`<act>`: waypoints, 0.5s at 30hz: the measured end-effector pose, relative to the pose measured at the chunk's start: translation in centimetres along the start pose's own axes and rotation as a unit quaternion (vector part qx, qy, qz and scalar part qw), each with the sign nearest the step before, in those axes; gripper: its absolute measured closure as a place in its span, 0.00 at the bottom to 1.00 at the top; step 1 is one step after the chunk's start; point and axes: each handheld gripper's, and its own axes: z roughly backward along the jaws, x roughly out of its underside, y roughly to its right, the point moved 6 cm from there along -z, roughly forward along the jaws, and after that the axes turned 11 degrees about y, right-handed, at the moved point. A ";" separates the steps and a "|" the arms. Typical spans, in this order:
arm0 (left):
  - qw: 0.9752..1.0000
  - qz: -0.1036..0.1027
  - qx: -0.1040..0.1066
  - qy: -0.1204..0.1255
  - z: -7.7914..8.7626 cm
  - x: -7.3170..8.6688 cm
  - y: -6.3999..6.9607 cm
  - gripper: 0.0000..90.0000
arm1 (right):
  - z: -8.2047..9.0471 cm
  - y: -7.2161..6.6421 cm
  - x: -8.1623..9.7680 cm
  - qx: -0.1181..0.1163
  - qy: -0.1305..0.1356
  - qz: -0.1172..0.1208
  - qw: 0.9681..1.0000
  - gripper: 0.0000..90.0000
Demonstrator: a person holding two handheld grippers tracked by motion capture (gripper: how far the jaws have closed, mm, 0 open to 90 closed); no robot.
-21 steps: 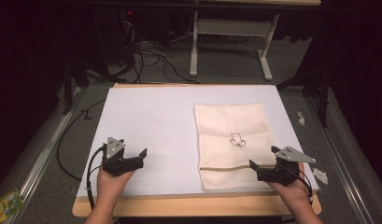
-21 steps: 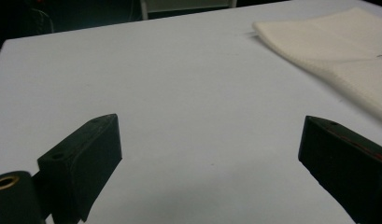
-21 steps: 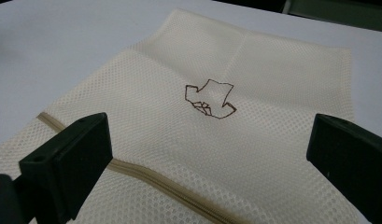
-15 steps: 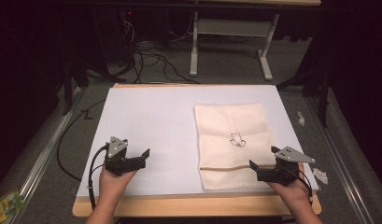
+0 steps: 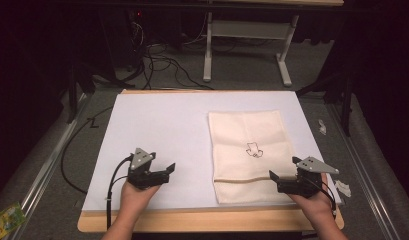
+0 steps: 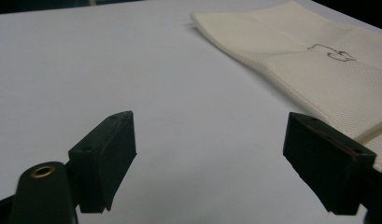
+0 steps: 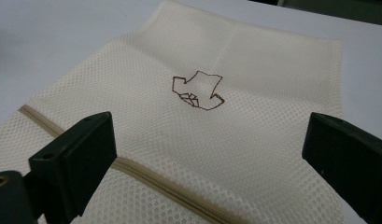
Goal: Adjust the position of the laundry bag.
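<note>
Nothing moved, right tool (image 5: pixel 282 178) agape over mesh bag (image 5: pixel 249 150) near edge, left tool (image 5: pixel 164 171) agape beside it.

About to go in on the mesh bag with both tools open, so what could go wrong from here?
1. The bag lies flat, so the right tool may pinch only the top layer, or also catch the white sheet underneath.
2. The left tool sits off the bag's edge; a one-sided lift could drag or bunch it.
3. The zipper might snag.
</note>
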 end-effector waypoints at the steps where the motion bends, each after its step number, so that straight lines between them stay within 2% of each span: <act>1: 1.000 0.003 0.016 -0.009 -1.2 0.1 1.3 0.23 | -0.1 0.0 0.1 -0.001 -0.002 0.000 1.000 0.05; 2: 1.000 0.003 0.016 -0.009 -1.2 0.1 1.3 0.25 | -0.1 0.0 0.1 -0.001 -0.002 0.000 1.000 0.05; 3: 0.999 0.001 0.029 -0.021 -2.6 0.2 2.7 0.27 | -0.2 0.0 0.1 -0.002 -0.003 0.004 1.000 0.05; 4: 0.999 0.000 0.036 -0.027 -3.3 0.3 3.5 0.27 | -0.2 0.0 0.1 -0.003 -0.004 0.007 1.000 0.05; 5: 0.999 0.000 0.036 -0.027 -3.3 0.3 3.5 0.28 | -0.2 0.0 0.1 -0.003 -0.004 0.007 1.000 0.05; 6: 0.998 -0.002 0.050 -0.035 -4.8 0.5 4.9 0.30 | -0.1 -0.1 0.1 -0.003 -0.005 0.012 1.000 0.05; 7: 0.998 -0.002 0.050 -0.035 -4.8 0.5 4.9 0.30 | -0.1 -0.1 0.1 -0.003 -0.005 0.012 1.000 0.05; 9: 0.997 -0.003 0.061 -0.041 -6.3 0.7 6.3 0.30 | 0.0 -0.2 0.0 -0.003 -0.002 0.015 1.000 0.05; 11: 0.996 -0.006 0.067 -0.053 -7.8 0.9 7.5 0.30 | 0.2 -0.1 0.0 -0.002 0.002 0.015 1.000 0.05; 12: 0.995 -0.007 0.072 -0.068 -8.7 1.0 8.2 0.28 | 0.2 0.0 -0.1 -0.001 0.003 0.016 1.000 0.05; 13: 0.994 -0.011 0.074 -0.079 -9.3 1.1 8.7 0.23 | 0.3 0.1 -0.1 0.001 0.005 0.018 1.000 0.05; 15: 0.993 -0.029 0.066 -0.096 -10.3 1.3 9.1 0.22 | 0.4 0.4 0.1 0.007 0.002 0.018 1.000 0.05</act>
